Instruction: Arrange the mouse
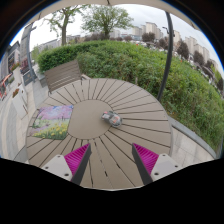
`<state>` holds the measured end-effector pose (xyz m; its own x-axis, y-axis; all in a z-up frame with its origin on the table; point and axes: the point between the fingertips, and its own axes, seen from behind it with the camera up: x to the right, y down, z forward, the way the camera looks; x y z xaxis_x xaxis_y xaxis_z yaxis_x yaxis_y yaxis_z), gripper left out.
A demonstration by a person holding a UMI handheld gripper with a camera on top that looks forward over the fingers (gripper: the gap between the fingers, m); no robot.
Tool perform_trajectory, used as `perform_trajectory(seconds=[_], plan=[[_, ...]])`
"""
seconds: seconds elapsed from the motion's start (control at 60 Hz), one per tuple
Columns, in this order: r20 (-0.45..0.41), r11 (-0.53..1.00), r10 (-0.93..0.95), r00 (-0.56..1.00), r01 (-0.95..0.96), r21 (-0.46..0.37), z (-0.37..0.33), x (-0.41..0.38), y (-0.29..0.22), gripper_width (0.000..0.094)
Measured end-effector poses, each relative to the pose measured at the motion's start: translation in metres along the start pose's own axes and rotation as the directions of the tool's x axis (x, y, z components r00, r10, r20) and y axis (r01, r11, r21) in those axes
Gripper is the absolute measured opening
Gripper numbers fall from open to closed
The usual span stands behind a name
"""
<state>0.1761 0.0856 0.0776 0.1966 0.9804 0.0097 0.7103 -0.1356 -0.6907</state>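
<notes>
Mouse [111,118], a small grey computer one, is lying on a round wooden slatted table [135,105], just right of the table's plain circular centre disc [92,119]. It is resting on its own, well ahead of the gripper [112,160] and at about twelve o'clock from the gap between the fingers. Nothing is touching it.

The gripper is hovering over the near part of the table with its jaws standing wide apart and holding nothing. The pink pads [76,160] on the inner faces are facing each other across bare slats.

At about nine o'clock from the mouse, a flat mat with a purple and green printed picture [50,124] is lying on the table, clear of the mouse. Beyond the table, at about eleven o'clock, a wooden bench with a slatted back [63,73] is standing on pale paving. A thick green hedge [170,75] is running from twelve o'clock round to three o'clock behind the table. Trees [105,18] and pale buildings [190,45] are showing above the hedge under a bright sky.
</notes>
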Motion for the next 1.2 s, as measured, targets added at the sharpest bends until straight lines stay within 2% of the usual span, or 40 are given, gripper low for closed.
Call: perform_trajectory(seconds=[0.3, 0.6, 0.717, 1.017, 1.117, 1.15, 1.183, 1.2], plan=[[0.012, 0.99, -0.018, 1.0, 0.016, 0.139, 0.071, 0.01, -0.024, 0.0852], [0.006, 0.988, -0.016, 1.0, 0.015, 0.156, 0.157, 0.016, -0.045, 0.0849], [-0.007, 0.984, -0.033, 0.999, 0.034, 0.175, 0.178, 0.02, -0.061, 0.0855], [-0.019, 0.987, -0.009, 1.0, 0.012, 0.161, 0.213, 0.025, -0.089, 0.0844], [-0.011, 0.989, 0.006, 1.0, -0.004, 0.148, 0.216, 0.023, -0.09, 0.072], [-0.005, 0.99, 0.011, 1.0, -0.01, 0.142, 0.216, 0.019, -0.088, 0.061], [-0.009, 0.99, 0.012, 1.0, -0.011, 0.14, 0.216, 0.018, -0.088, 0.0458], [-0.025, 0.991, 0.009, 1.0, -0.006, 0.135, 0.216, 0.021, -0.087, 0.046]])
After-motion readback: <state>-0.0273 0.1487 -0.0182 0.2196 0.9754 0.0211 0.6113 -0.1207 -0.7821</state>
